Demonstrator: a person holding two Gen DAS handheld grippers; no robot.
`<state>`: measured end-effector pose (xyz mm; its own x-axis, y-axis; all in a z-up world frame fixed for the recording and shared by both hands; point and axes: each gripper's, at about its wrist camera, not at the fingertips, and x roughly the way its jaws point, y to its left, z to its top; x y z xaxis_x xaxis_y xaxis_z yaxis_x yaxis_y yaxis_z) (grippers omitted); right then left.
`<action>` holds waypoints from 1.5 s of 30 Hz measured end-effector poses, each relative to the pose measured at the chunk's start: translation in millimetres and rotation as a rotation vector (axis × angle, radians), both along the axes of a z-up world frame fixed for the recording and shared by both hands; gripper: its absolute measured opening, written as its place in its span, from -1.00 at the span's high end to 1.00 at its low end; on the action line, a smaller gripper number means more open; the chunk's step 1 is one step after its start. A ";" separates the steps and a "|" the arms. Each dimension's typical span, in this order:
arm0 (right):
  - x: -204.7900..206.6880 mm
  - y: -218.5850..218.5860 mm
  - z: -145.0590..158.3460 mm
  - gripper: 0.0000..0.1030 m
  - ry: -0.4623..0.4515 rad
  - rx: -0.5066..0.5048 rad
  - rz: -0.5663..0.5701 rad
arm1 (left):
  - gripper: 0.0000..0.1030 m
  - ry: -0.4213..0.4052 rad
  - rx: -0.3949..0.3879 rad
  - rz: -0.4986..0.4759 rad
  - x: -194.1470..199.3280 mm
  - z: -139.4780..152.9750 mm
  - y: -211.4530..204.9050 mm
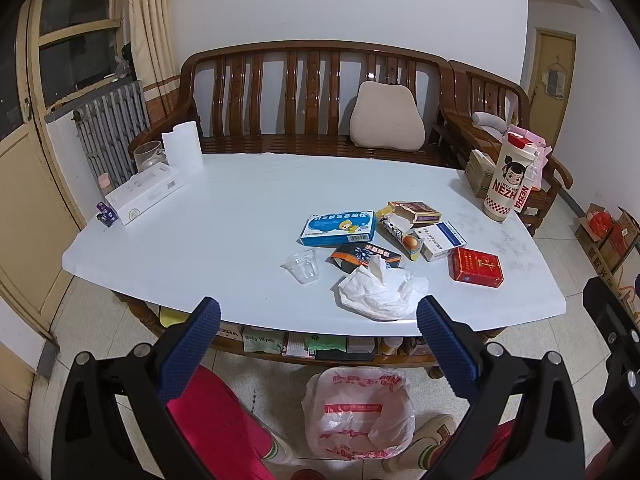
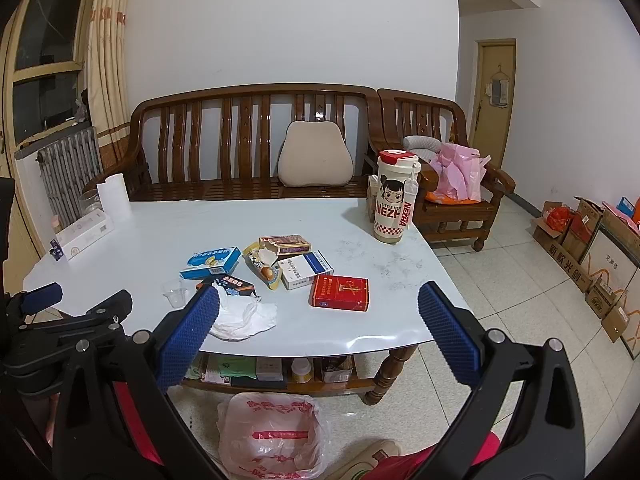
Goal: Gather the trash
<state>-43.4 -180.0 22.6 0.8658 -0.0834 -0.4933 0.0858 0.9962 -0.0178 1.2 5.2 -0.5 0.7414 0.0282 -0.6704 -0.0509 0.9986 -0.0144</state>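
Observation:
A pile of trash lies on the white table [image 1: 224,216]: a crumpled white tissue [image 1: 380,290] [image 2: 244,314], a clear plastic cup [image 1: 304,266] [image 2: 175,292], a blue box [image 1: 338,228] [image 2: 212,263], a black packet [image 1: 364,256], a red box [image 1: 476,267] [image 2: 340,292], a white-blue box [image 1: 440,240] [image 2: 306,270], a torn brown box [image 1: 414,212] [image 2: 285,245]. A bin with a pink-printed bag [image 1: 358,412] [image 2: 272,436] stands on the floor below. My left gripper [image 1: 318,320] and right gripper [image 2: 318,304] are open and empty, held before the table's near edge.
A Nezha cup [image 1: 508,180] [image 2: 394,200] stands at the table's right. A white box [image 1: 146,192], paper roll [image 1: 182,146] and glass jar [image 1: 148,154] stand at the left. A wooden bench [image 1: 312,92] is behind. Cardboard boxes [image 2: 592,248] line the right wall.

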 end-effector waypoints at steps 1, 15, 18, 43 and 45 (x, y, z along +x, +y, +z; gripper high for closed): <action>-0.2 0.0 0.0 -0.90 0.000 0.001 0.000 | -0.87 0.001 0.000 0.000 0.1 0.0 -0.1; -0.1 -0.5 0.6 -0.90 0.003 -0.004 -0.001 | -0.87 0.000 0.009 -0.006 -0.1 1.4 -2.8; 0.1 -0.6 0.5 -0.90 0.004 -0.001 0.000 | -0.87 -0.001 0.008 -0.006 -0.3 1.5 -2.2; 11.3 -9.5 -8.1 -0.90 0.025 -0.005 0.019 | -0.87 0.020 0.089 -0.070 16.7 3.8 7.6; 16.2 -12.4 -7.1 -0.90 0.022 -0.025 0.047 | -0.87 0.040 0.100 -0.106 24.5 4.7 12.6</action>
<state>-27.2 -192.3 15.4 0.8582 -0.0553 -0.5103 0.0379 0.9983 -0.0445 25.6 17.8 4.1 0.7167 0.0197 -0.6971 0.0560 0.9947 0.0857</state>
